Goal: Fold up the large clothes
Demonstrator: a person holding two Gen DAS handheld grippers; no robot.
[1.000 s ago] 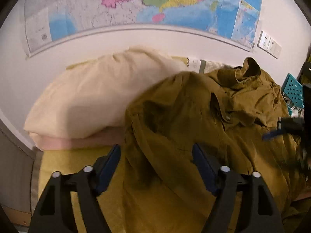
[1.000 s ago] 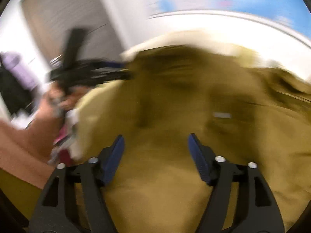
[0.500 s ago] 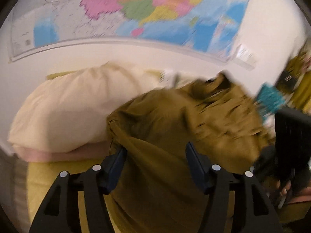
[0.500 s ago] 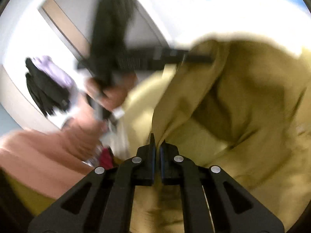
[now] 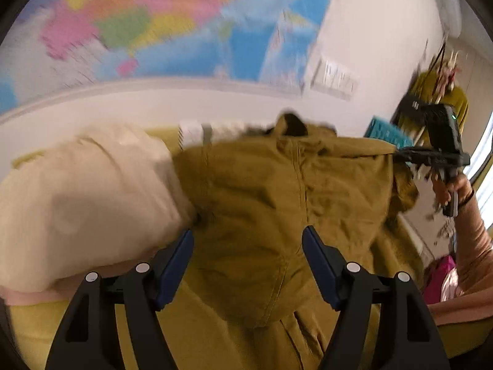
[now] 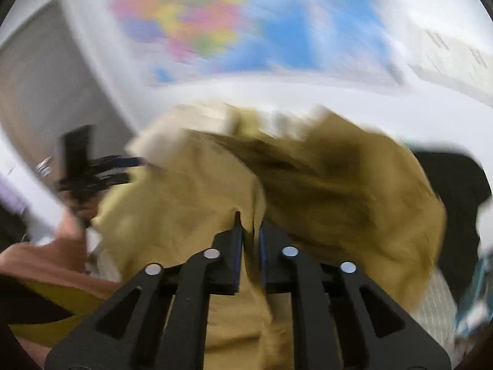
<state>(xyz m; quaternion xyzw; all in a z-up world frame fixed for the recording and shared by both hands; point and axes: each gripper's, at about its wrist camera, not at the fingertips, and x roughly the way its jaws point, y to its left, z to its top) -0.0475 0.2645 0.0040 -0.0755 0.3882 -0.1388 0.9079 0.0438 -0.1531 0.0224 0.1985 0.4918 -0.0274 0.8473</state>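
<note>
On the bed, in the left wrist view, the olive jacket (image 5: 277, 203) lies rumpled beside a cream pillow (image 5: 83, 197); left gripper (image 5: 248, 265) fingers have just spread wider, touching nothing. In the right wrist view, right gripper (image 6: 249, 240) fingers, just loosened a little, pinch a jacket fold.

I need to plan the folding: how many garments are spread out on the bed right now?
1. An olive-brown jacket lies on the bed beside the cream pillow; the right gripper is shut on a fold of it. Others may be hidden underneath.
</note>
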